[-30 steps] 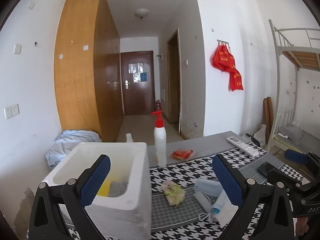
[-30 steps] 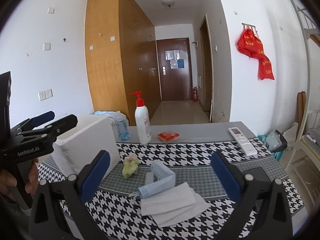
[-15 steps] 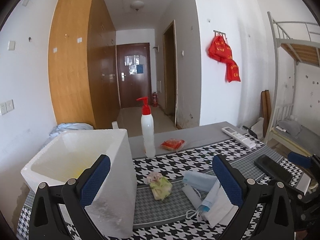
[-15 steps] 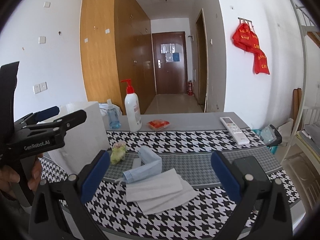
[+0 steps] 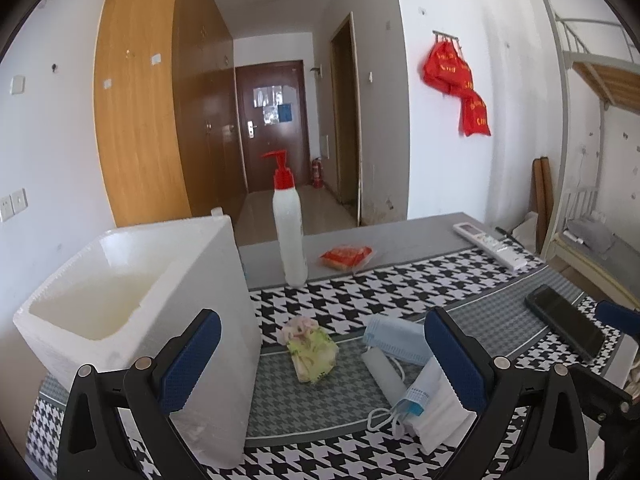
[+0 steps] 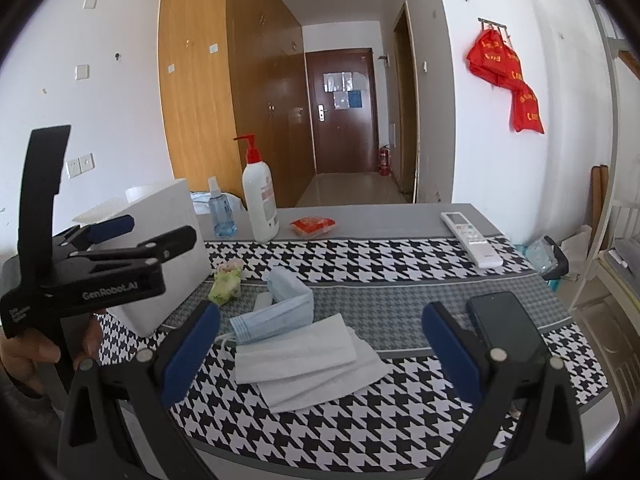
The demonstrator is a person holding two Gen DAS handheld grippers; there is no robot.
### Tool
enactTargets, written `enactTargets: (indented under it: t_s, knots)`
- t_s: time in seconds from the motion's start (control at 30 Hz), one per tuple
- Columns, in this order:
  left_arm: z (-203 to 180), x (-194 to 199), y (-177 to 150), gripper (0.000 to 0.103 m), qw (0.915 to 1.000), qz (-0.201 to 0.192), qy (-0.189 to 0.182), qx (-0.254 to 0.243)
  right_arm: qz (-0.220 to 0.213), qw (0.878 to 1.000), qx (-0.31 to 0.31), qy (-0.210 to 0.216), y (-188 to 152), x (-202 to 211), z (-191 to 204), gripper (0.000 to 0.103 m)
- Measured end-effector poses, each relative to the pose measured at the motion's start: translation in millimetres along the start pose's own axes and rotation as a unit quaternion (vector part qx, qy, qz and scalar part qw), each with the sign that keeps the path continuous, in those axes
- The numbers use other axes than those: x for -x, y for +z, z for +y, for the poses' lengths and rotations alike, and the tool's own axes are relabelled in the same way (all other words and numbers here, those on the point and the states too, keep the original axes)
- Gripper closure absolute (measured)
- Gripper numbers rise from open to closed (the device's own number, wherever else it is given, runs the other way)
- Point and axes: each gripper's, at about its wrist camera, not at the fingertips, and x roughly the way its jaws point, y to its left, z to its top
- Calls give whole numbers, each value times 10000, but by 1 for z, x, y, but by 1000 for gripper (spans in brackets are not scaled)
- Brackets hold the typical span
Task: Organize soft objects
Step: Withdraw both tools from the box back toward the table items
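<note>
A white foam box (image 5: 132, 312) stands at the table's left; it also shows in the right wrist view (image 6: 160, 256). A crumpled green-and-pink soft thing (image 5: 310, 346) lies beside it, also in the right wrist view (image 6: 227, 282). Blue face masks (image 6: 276, 312) and white masks (image 6: 308, 364) lie in a pile mid-table; the pile also shows in the left wrist view (image 5: 404, 364). My left gripper (image 5: 320, 364) is open and empty, held above the table by the box. My right gripper (image 6: 320, 354) is open and empty above the white masks.
A red-pump lotion bottle (image 6: 260, 200), a blue spray bottle (image 6: 221, 212), a red snack packet (image 6: 313, 226), a white remote (image 6: 472, 240) and a black phone (image 6: 504, 328) lie on the houndstooth cloth (image 6: 360, 256). A bunk bed frame (image 5: 576, 168) stands at right.
Both grippers have drawn back and lowered, so the table items look lower and closer. The inside of the foam box is less visible to the left wrist. Both stay open.
</note>
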Motion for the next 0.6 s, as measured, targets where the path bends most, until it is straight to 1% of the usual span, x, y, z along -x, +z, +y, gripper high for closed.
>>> enactTargets:
  t_s: [0.17, 0.3, 0.37, 0.43, 0.53, 0.6]
  knots:
    - [-7, -8, -5, 1, 9999, 61, 158, -36, 69, 10000, -26, 34, -4, -5, -4, 1]
    - [-16, -15, -8, 1, 9998, 122, 148, -107, 124, 9999, -75, 58, -7, -8, -8, 1]
    - [-18, -18, -7, 1, 9996, 130, 209, -141, 144, 9998, -91, 57, -8, -10, -11, 1]
    - [-22, -21, -8, 1, 9996, 130, 161, -175, 166, 9998, -120, 51, -9, -11, -14, 1]
    - [-25, -27, -8, 1, 9993, 131, 248, -234, 186, 9997, -145, 47, -9, -12, -16, 1]
    - [-23, -33, -7, 2, 9992, 211, 299, -186, 205, 9997, -157, 53, -10, -13, -18, 1]
